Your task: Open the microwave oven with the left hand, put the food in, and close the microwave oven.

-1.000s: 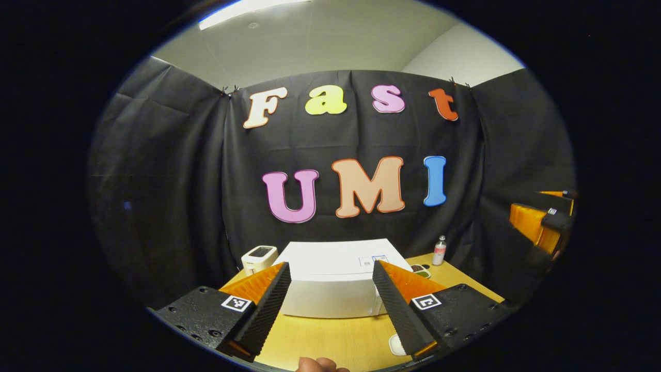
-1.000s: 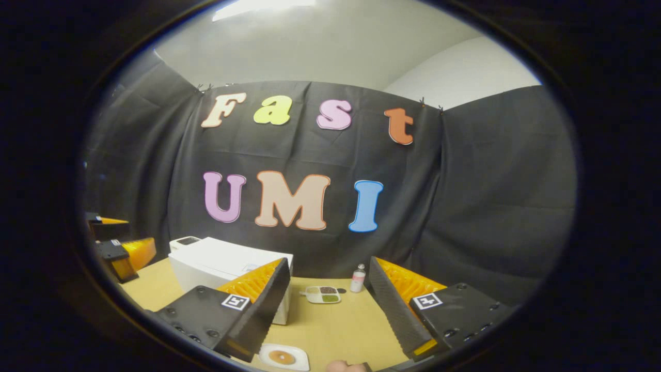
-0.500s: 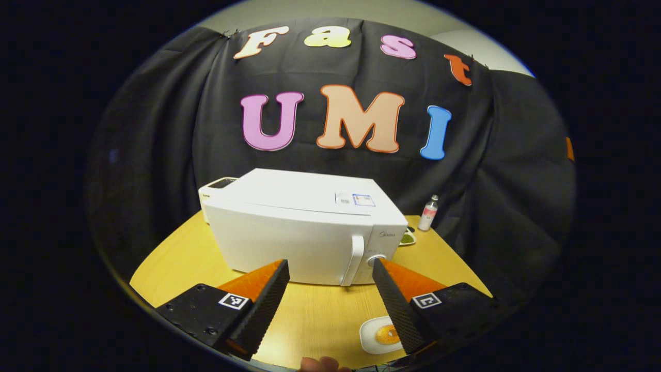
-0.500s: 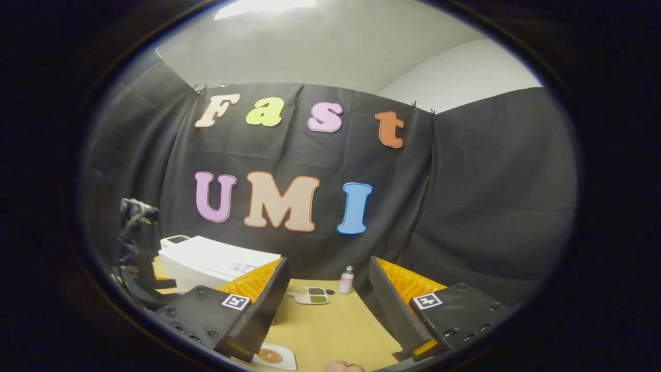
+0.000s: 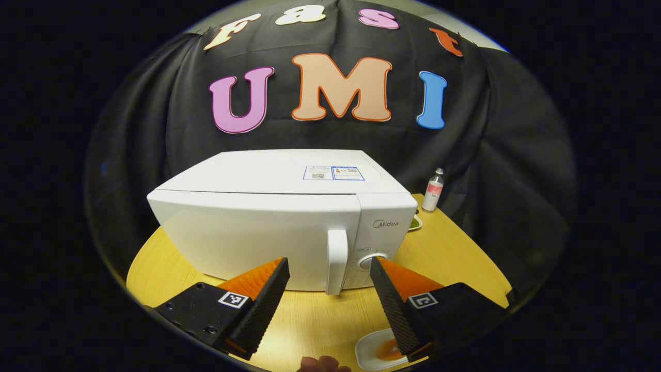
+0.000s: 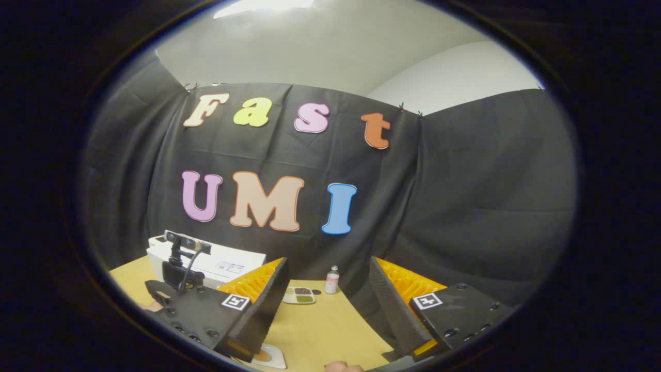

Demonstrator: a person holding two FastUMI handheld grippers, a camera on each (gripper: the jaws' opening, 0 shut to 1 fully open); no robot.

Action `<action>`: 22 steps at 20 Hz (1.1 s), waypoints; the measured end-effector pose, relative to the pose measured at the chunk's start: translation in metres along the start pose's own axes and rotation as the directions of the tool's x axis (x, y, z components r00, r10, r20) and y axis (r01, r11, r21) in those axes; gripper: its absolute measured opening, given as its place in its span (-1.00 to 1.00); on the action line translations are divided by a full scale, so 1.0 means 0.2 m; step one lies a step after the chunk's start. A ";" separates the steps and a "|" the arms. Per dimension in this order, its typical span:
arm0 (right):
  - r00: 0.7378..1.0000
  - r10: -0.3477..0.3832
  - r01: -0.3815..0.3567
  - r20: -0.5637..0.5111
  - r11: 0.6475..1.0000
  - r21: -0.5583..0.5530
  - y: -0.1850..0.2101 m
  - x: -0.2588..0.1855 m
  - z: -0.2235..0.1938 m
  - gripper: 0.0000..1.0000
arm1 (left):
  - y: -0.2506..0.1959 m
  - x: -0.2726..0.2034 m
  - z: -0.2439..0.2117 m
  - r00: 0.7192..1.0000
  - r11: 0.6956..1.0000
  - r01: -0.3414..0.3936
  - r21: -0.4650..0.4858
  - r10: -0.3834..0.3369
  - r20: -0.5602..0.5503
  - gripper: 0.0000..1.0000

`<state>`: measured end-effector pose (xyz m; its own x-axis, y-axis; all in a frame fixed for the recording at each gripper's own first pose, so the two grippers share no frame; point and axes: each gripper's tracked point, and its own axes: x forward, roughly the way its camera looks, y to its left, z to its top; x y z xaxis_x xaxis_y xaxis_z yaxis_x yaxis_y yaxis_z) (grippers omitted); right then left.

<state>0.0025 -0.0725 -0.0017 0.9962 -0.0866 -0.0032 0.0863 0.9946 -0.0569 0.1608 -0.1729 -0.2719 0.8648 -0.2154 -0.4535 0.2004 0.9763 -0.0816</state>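
A white microwave (image 5: 268,227) stands on the round wooden table (image 5: 454,258) with its door closed. Its vertical handle (image 5: 336,261) and a dial (image 5: 376,261) sit at the front right. My left gripper (image 5: 328,263) is open just short of the front, with the handle lined up between its fingers and untouched. A white plate of orange-brown food (image 5: 379,351) lies on the table under the left gripper's right finger. My right gripper (image 6: 328,261) hangs open and empty above the table, with the food plate (image 6: 268,355) below it and the microwave (image 6: 227,264) far left.
A small bottle (image 5: 435,182) and a compartment dish (image 5: 414,223) stand behind the microwave's right side, seen also as bottle (image 6: 332,280) and dish (image 6: 299,295). The left gripper's body (image 6: 178,289) is in front of the microwave. A fingertip (image 5: 320,364) shows at the bottom.
The left gripper has tipped down and moved in close to the microwave front, so the handle now lies between its fingers. The right gripper has turned slightly right and stays open.
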 end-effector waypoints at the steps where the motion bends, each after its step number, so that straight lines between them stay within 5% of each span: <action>1: 1.000 -0.011 0.011 -0.003 1.000 0.001 -0.02 -0.01 -0.01 0.93 | -0.01 0.04 -0.03 1.000 1.000 -0.005 0.008 0.005 -0.019 0.93; 9: 0.995 -0.082 0.084 -0.048 0.996 0.031 -0.20 -0.05 -0.08 0.93 | -0.03 0.22 -0.10 0.996 1.000 -0.015 0.017 0.017 -0.084 0.89; 11: 0.995 -0.090 0.091 -0.047 0.995 0.033 -0.22 -0.05 -0.09 0.93 | -0.04 0.23 -0.10 0.996 1.000 -0.011 0.011 0.012 -0.084 0.72; 13: 0.995 -0.089 0.091 -0.051 0.995 0.030 -0.21 -0.05 -0.10 0.93 | 0.01 0.24 -0.08 0.995 0.998 -0.052 0.031 0.054 -0.078 0.32; 14: 0.995 -0.087 0.088 -0.053 0.996 0.032 -0.21 -0.05 -0.10 0.93 | 0.02 0.26 -0.10 0.994 0.998 -0.057 0.031 0.060 -0.096 -0.24; 15: 0.995 -0.084 0.086 -0.054 0.996 0.035 -0.21 -0.05 -0.10 0.93 | 0.01 0.24 -0.08 0.995 0.998 -0.053 0.020 0.054 -0.088 -0.46; 22: 0.997 -0.065 0.068 -0.049 0.996 0.051 -0.17 -0.05 -0.09 0.94 | 0.01 0.25 -0.10 0.998 0.997 -0.037 0.061 0.041 -0.055 -0.63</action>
<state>-0.0111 -0.1058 -0.0184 0.9869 -0.1538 -0.0486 0.1537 0.9881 -0.0065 0.1957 -0.1815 -0.3125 0.8455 -0.1740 -0.5048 0.1958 0.9806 -0.0101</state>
